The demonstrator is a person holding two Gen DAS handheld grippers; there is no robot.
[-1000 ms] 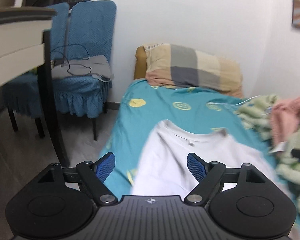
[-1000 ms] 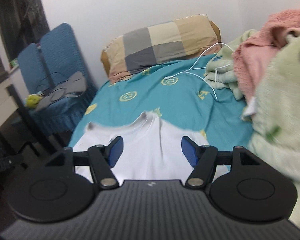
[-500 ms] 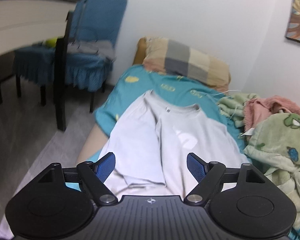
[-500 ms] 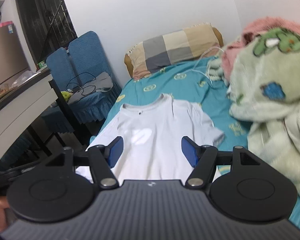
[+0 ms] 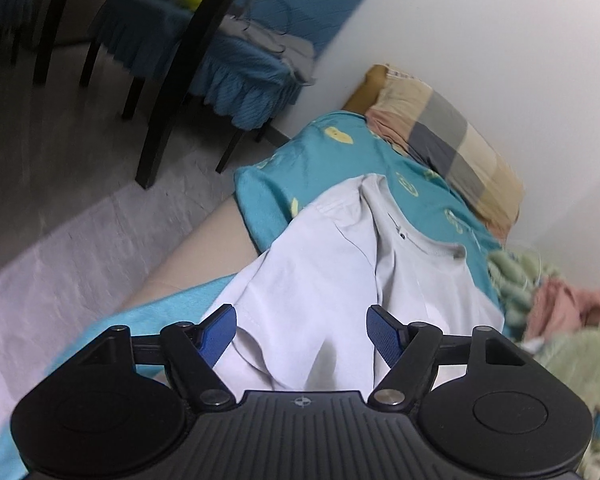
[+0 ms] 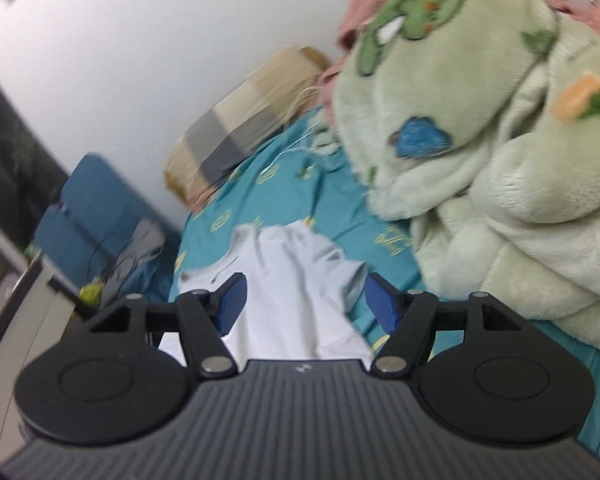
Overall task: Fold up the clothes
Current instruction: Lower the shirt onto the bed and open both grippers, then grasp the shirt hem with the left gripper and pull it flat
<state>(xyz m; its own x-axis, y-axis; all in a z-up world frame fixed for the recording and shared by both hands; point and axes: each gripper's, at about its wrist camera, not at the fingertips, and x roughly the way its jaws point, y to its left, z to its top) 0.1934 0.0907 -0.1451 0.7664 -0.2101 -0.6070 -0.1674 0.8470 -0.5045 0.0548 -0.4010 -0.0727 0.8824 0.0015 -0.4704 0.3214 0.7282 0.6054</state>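
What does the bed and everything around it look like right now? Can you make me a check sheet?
Surface: bed with teal sheet, yellow prints on it.
Job's things: white T-shirt lies on the sheet, collar toward the pillow, one side folded over the middle.
Clutter: green plush blanket and pink blanket heaped beside the shirt; checked pillow at the head of the bed.
Grippers: left gripper over the shirt, jaws closing, pads not pressing cloth; right gripper open over the shirt.
Cables: thin white cable on the sheet near the pillow; dark cable on the chair.
Surroundings: blue-covered chairs, dark table legs, white wall, grey floor.
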